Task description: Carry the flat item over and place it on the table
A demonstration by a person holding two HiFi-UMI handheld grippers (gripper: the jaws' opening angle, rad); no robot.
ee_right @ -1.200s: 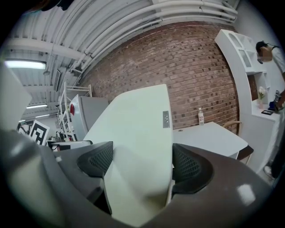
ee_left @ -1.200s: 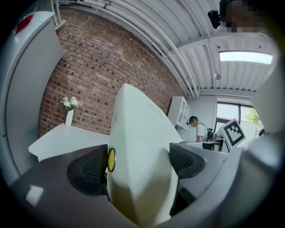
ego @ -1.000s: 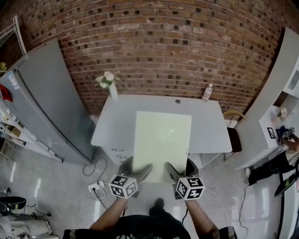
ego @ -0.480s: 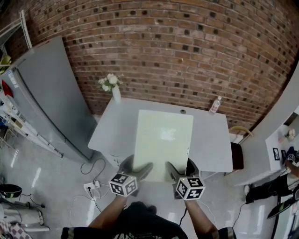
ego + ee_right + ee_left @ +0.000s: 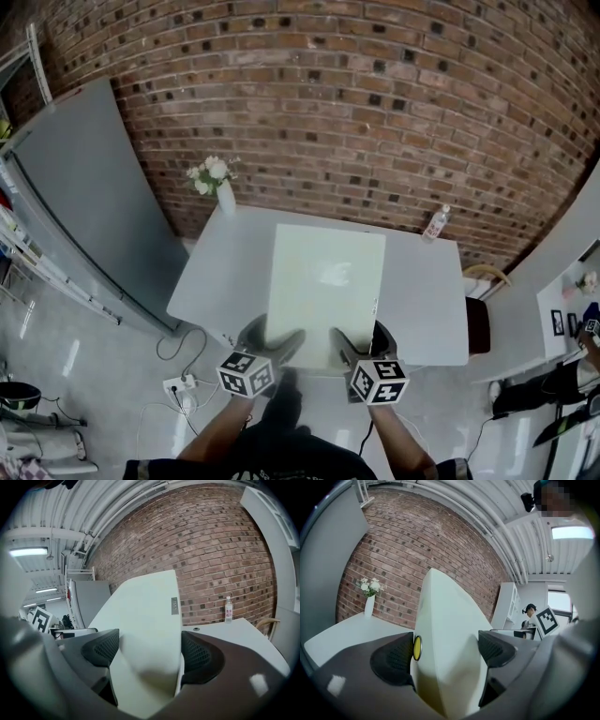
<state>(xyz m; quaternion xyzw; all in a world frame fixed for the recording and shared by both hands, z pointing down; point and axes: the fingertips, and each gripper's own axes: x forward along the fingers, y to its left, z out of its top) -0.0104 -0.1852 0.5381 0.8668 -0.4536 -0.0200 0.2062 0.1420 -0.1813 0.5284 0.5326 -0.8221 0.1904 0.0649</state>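
Head view shows the flat pale-green panel (image 5: 325,281) in the centre of the frame, held in the air above the white table (image 5: 422,300). It is gripped only at its near edge. The left gripper (image 5: 277,339) and the right gripper (image 5: 360,339) each have their jaws closed on that edge, side by side, as both gripper views confirm.

I think the main risk is the long unsupported far end. If it dips, it may strike the tabletop hard. If the panel swings sideways, it may reach the flower vase (image 5: 225,195) at upper left or the bottle (image 5: 433,225) at upper right. The smooth surface may also slip between the pads.
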